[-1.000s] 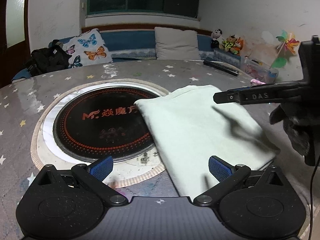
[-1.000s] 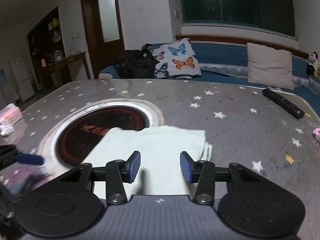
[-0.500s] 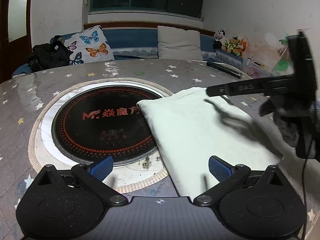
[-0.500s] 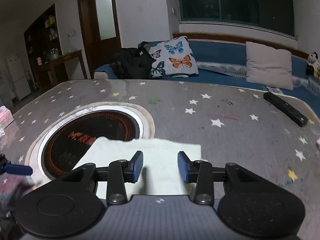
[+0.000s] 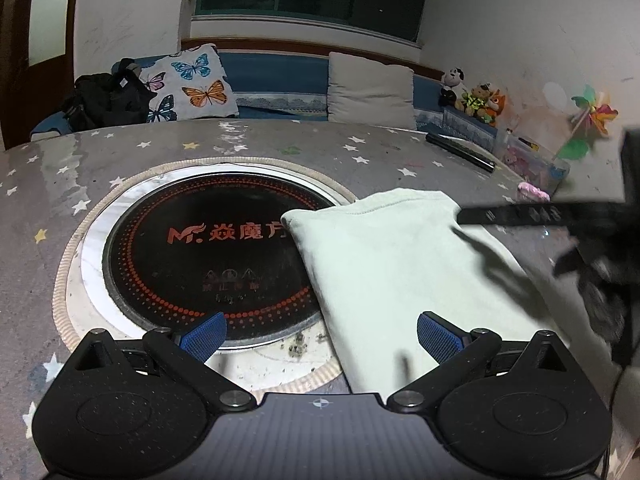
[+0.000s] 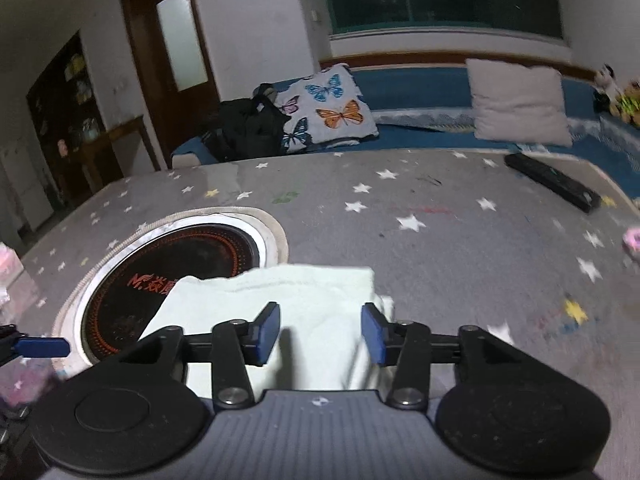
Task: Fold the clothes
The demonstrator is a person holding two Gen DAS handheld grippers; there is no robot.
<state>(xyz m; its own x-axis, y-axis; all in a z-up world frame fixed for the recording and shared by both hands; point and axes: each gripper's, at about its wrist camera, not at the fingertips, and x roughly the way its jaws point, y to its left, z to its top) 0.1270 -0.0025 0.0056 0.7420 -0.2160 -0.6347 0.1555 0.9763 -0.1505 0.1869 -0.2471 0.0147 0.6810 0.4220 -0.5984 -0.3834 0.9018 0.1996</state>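
Item: folded pale green cloth (image 5: 404, 264), lying flat on the star-patterned table (image 5: 240, 152), its left edge overlapping the round black cooktop (image 5: 200, 248).

Left to right, as you stand:
- Your left gripper (image 5: 320, 334): jaws wide apart, holding nothing. The cloth's near left edge runs between them, its long axis leading away toward the far right.
- Cooktop: left of the cloth, crumbs on its rim.
- Your right gripper (image 6: 320, 334): jaws partly apart and opening, nothing pinched; the cloth's right-hand edge lies just beyond and beneath them. This hand looks the nearer.
- Remote control (image 6: 552, 186): far right, well apart from the cloth.

Nothing stands between either gripper and the cloth.
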